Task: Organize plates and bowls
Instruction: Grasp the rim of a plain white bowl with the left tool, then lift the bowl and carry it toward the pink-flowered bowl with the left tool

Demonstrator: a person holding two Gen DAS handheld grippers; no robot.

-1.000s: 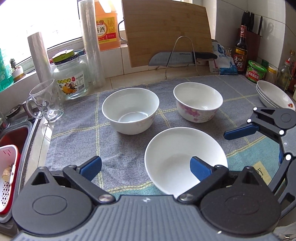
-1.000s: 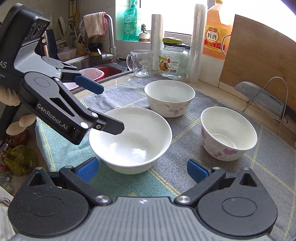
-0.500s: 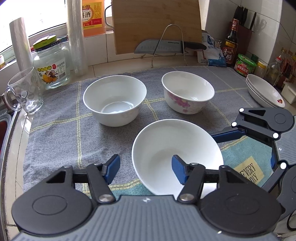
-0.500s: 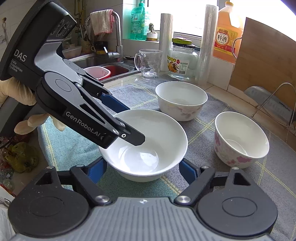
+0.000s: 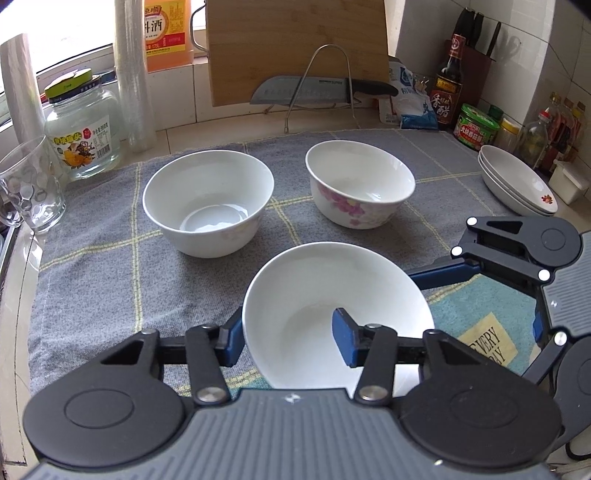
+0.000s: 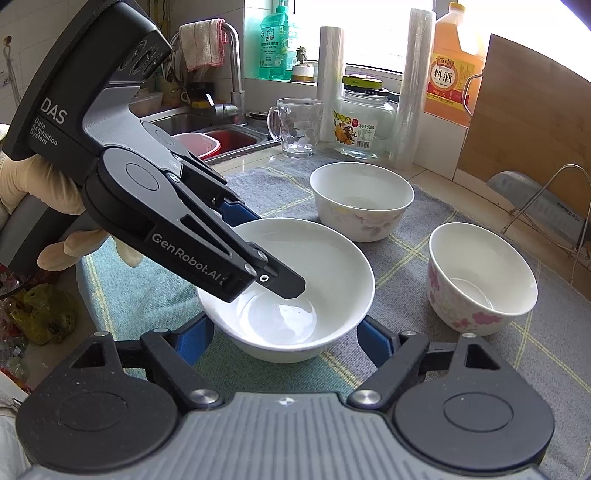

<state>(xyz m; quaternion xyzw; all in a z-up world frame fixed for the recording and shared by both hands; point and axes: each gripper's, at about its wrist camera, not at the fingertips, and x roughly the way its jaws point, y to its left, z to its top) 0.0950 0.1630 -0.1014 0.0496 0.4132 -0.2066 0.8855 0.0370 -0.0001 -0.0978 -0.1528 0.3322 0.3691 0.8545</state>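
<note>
Fingers of left gripper (image 5: 288, 341) clamped on near rim of plain bowl (image 5: 314, 295) — one pad inside, one outside, likely for lifting. Right gripper (image 6: 284, 338) fingers closed against same bowl's sides, steadying it. Two other bowls (image 5: 208, 203) stood beyond fingers on tabletop cloth (image 5: 92, 266) — probable stacking targets.

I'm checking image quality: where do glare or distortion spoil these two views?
Left wrist view: window blown out top left, cutting board edges bowed by fisheye. Right wrist view: window overexposed, glare top right; nearest bowl stays sharp.
</note>
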